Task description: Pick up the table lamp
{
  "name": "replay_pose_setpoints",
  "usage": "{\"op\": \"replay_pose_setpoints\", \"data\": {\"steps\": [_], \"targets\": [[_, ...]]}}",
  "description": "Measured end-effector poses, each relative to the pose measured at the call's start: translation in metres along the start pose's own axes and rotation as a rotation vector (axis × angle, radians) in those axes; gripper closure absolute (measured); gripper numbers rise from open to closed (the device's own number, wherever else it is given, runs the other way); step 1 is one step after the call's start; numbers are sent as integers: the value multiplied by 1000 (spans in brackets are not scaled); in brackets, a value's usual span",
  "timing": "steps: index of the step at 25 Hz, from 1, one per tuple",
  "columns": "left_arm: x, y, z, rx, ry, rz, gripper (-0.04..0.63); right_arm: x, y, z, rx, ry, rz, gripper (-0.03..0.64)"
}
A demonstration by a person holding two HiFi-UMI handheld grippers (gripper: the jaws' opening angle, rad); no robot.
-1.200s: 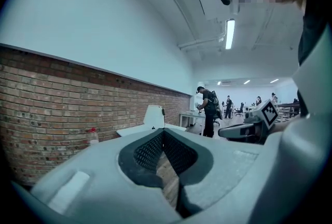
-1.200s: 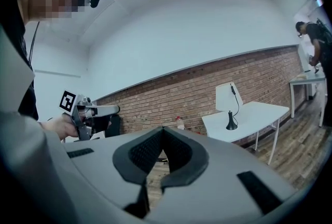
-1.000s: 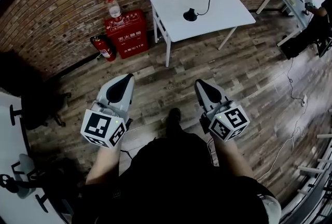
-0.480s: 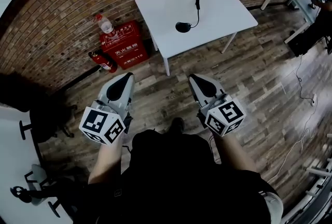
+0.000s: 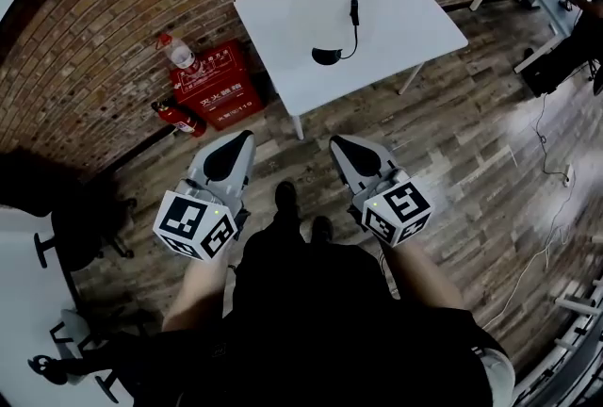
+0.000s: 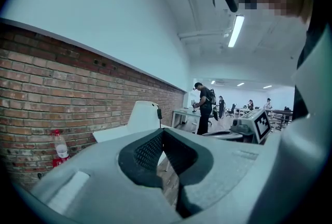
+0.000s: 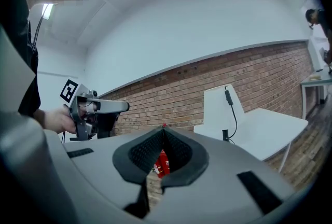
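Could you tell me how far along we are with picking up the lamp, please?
Done: nothing yet; the lamp stands untouched on the table. In hand: the left gripper and right gripper are both shut and empty, held above the floor short of the table. Left: reach the lamp, open a gripper, grip it and lift.

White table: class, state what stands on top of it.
Only the table lamp: white shade, black base, black cord. The white table hides the floor directly beneath its top.
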State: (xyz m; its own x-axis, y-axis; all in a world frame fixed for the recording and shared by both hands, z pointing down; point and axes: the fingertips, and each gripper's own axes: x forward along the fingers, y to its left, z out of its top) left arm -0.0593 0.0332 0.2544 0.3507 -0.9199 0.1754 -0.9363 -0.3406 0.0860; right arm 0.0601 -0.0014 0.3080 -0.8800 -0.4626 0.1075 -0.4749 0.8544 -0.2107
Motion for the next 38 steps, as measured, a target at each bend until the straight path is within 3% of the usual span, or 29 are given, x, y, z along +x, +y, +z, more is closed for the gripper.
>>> {"op": "replay_pose_setpoints", "data": {"steps": [9,14,20,25,32,38], "targets": [[46,63,2,-17,-6,-61,592,72,-18,2,-19,17,-1,603],[66,111,0,30,-16,-87,592,123,-26,2,-50,17,-15,603],[95,159,-18,63,-15,-128,592,171,-48,-8,-67,15,-94,601],[123,175,-32,38,19,-136,592,187,-90,-22,-51,6,-190,601],[173,190,-46,61,28,-110,592,202,-145,-36,-63,-18,-237,601],[212,184,-71,69,34,-147,592,213,-175,-65,-76,-7,-255,600]]}}
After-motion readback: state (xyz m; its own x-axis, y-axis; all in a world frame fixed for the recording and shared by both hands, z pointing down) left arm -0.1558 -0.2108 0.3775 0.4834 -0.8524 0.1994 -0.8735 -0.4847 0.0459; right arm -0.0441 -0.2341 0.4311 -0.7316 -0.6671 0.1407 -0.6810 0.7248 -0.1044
